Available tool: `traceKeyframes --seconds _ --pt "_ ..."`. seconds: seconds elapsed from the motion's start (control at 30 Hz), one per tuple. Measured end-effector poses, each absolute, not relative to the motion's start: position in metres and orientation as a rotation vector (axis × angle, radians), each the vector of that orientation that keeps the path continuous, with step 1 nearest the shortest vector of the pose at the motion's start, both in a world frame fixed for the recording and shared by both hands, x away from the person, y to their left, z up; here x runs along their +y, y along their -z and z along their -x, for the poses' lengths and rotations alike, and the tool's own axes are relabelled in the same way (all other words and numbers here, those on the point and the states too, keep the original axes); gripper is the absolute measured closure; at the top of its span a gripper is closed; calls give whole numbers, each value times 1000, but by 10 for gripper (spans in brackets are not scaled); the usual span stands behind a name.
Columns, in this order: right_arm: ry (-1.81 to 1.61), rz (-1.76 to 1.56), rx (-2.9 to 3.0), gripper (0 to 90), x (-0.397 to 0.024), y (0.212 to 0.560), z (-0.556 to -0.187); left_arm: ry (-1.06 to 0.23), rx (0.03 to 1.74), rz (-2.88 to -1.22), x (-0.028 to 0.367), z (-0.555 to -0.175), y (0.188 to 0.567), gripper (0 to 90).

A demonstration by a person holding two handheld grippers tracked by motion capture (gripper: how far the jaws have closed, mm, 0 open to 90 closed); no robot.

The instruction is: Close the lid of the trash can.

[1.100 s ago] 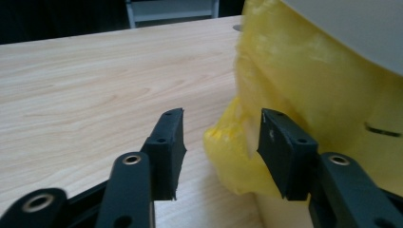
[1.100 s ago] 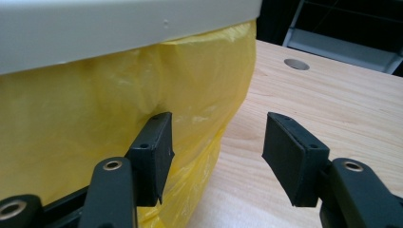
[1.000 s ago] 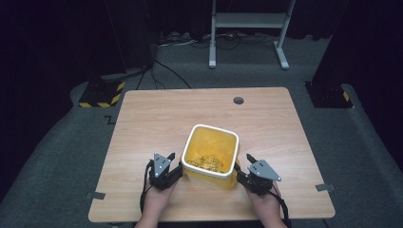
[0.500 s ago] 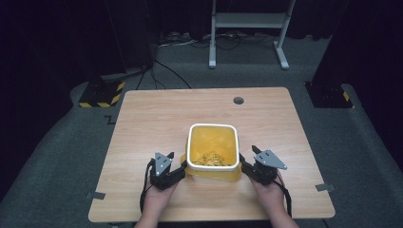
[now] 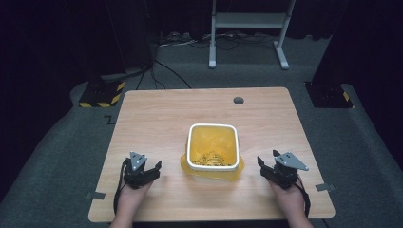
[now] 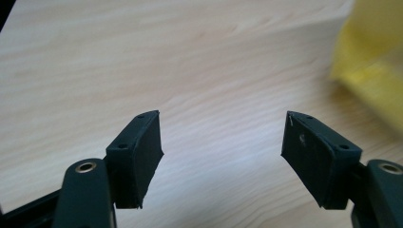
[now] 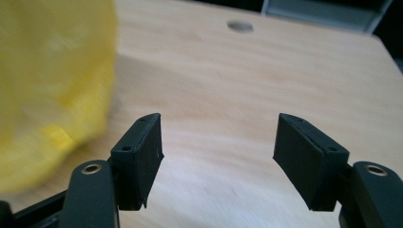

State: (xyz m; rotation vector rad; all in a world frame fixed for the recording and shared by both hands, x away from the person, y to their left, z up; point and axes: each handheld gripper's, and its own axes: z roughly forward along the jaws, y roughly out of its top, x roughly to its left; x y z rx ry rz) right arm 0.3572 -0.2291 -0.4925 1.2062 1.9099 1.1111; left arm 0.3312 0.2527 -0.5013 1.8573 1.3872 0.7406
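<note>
A white-rimmed tub (image 5: 189,148) lined with a yellow bag stands on the wooden table (image 5: 157,118), near the middle of its front half. Some yellowish stuff (image 5: 212,159) lies at its bottom. My left gripper (image 5: 153,171) rests on the table well to the tub's left, open. Its jaws have just been opening, with bare wood between them (image 6: 221,142) and the yellow bag (image 6: 373,61) blurred at the right edge. My right gripper (image 5: 262,168) sits apart on the tub's right, open. Its jaws too have just been opening, with nothing between them (image 7: 218,142), the bag (image 7: 52,71) at left.
A round cable hole (image 5: 238,100) sits near the table's far edge. Beyond the table a metal stand (image 5: 247,28) and cables lie on the grey floor. Two black-and-yellow striped blocks (image 5: 100,95) flank the table's far corners.
Both grippers have drawn outward from the tub's sides, left one leftward and right one rightward, with jaws wider. The tub, slightly skewed a second ago, now sits square and alone.
</note>
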Motion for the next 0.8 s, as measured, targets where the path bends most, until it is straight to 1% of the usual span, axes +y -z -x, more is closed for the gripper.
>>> traceKeyframes --seconds 0.17,0.33,0.37,0.47,0.6,0.8 --pt "-1019 -1313 1974 309 -257 505 -359 -689 1437 -1903 274 -327 517 272" --pt "-931 -1390 2004 307 -282 515 -357 -683 1422 -1938 287 -319 527 255" --pt "-921 -1397 2008 304 -285 517 -356 -654 1432 -1924 290 -318 528 239" --pt "-889 -1424 2036 286 -290 523 -358 -616 1438 -1901 294 -317 528 237" --pt "-902 -1444 2047 257 -292 523 -360 -634 1431 -1929 288 -316 528 209" --pt "-896 -1445 2042 242 -290 523 -360 -629 1435 -1926 288 -315 528 210"
